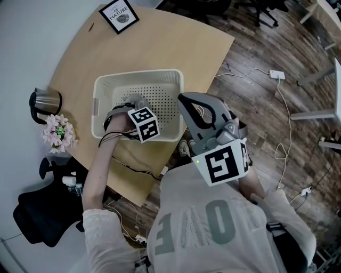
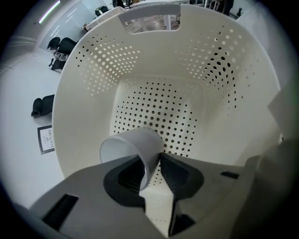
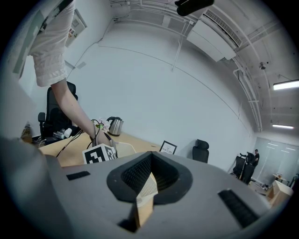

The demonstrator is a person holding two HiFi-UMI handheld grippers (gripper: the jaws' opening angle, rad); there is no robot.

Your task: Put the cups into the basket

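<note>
- Grey left gripper [image 1: 133,102] reaches forward and down into the basket [image 1: 137,74]. The person's bare left forearm [image 1: 98,170] stretches over the near edge of the table [image 1: 160,42].
- The right gripper [image 1: 184,99] is held up close to the person's chest. It is angled towards the far side, and its tip sits over the basket's right rim in the head view.
- The basket is cream plastic, rectangular with rounded corners. Its floor and walls [image 2: 93,93] are pierced with rows of small round holes, and a handle slot is cut in the far wall.
- The cup [image 2: 140,142] is plain white, thin-walled and smooth. It lies tilted on its side with its round mouth turned to the left.
- The table is pale wood with a curved edge. A steel kettle [image 1: 43,104], pink flowers [image 1: 59,132] and a framed sign [image 1: 119,15] stand near its left and far edges.
- The left gripper [image 2: 156,161] is clamped on the cup's wall, one jaw inside the mouth and one outside. It holds the cup inside the basket above the dotted floor; whether the cup touches the floor cannot be told.
- The right gripper [image 3: 150,176] has its jaws drawn together with nothing between them.
</note>
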